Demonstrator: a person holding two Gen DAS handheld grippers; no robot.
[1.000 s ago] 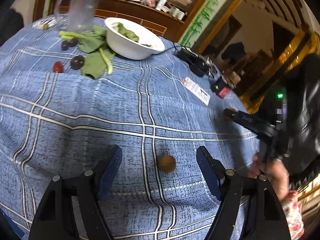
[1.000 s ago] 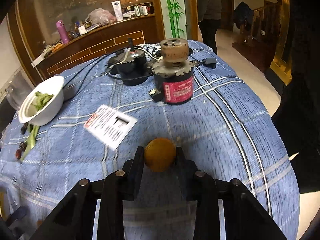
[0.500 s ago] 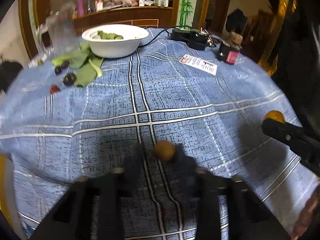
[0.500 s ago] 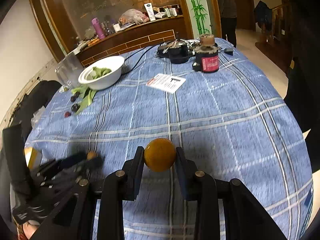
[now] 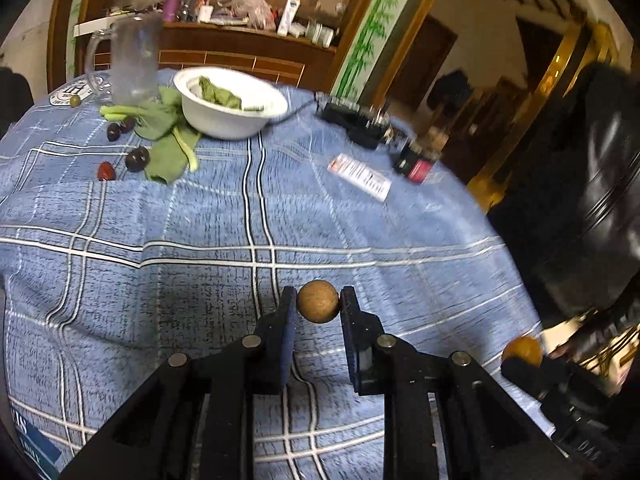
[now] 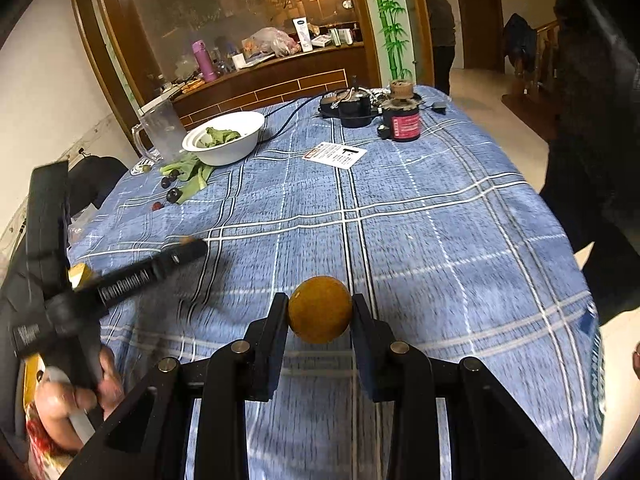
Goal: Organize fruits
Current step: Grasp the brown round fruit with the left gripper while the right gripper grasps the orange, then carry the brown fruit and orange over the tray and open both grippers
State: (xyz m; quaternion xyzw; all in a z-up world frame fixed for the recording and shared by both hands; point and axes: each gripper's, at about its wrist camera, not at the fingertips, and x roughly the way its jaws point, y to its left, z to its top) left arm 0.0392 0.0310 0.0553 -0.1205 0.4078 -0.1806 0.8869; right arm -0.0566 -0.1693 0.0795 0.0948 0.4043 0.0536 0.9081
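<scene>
My left gripper (image 5: 318, 307) is shut on a small round brown fruit (image 5: 318, 306) just above the blue checked tablecloth (image 5: 200, 232). My right gripper (image 6: 319, 309) is shut on a round orange fruit (image 6: 319, 309) and holds it over the cloth; it also shows at the lower right of the left wrist view (image 5: 522, 350). The left gripper shows at the left of the right wrist view (image 6: 188, 251). Dark cherries (image 5: 137, 158) and a red fruit (image 5: 106, 171) lie by green leaves (image 5: 166, 148) at the far left.
A white bowl (image 5: 230, 104) with greens and a clear jug (image 5: 134, 64) stand at the back left. A paper tag (image 5: 360, 176), black devices with cables (image 5: 352, 120) and a red-labelled cylinder (image 6: 401, 118) sit at the back right. A person in dark clothes stands right.
My left gripper has closed on the brown fruit, which lay between its open fingers a second ago. My right gripper has drawn back from the red-labelled cylinder, still holding the orange fruit.
</scene>
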